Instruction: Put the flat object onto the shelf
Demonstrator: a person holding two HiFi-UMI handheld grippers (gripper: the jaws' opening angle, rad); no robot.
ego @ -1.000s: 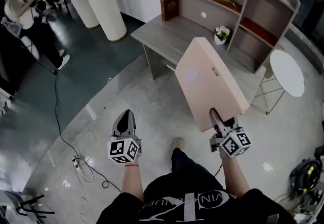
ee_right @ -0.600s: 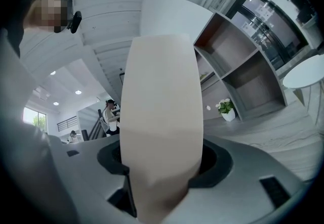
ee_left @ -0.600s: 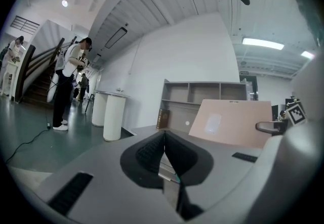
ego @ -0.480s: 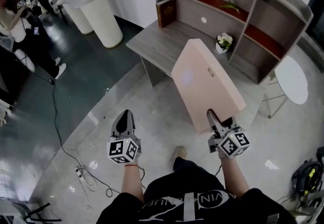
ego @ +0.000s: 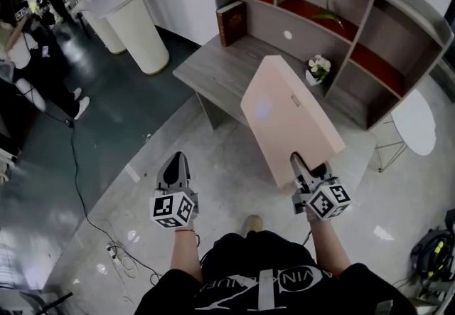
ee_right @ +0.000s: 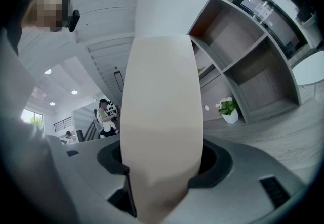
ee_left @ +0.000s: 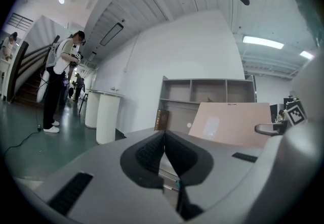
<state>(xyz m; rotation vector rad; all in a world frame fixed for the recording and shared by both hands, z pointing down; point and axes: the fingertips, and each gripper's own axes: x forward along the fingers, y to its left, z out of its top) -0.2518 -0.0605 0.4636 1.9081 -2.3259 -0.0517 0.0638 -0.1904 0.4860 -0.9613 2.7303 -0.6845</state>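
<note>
The flat object is a large pale pink box [ego: 288, 116]. My right gripper [ego: 307, 166] is shut on its near edge and holds it up, slanting away over the floor toward the desk. From the right gripper view the box [ee_right: 163, 106] fills the middle, clamped between both pads. The same box [ee_left: 232, 124] appears at the right of the left gripper view. My left gripper [ego: 175, 169] hangs over the floor to the left, its pads closed together with nothing held. The grey shelf unit [ego: 370, 29] with red-floored compartments stands on the desk ahead.
A grey wooden desk [ego: 227, 68] carries a brown book [ego: 230, 22] and a small white flower pot [ego: 317, 68]. White round pedestals [ego: 131, 18] stand at far left, a white round side table [ego: 417, 121] at right. People [ego: 28, 43] stand at far left; cables trail on the floor [ego: 106, 228].
The view has drawn closer to the desk and shelf, which sit lower and larger in the head view. The box stays clamped in my right gripper; the left remains shut.
</note>
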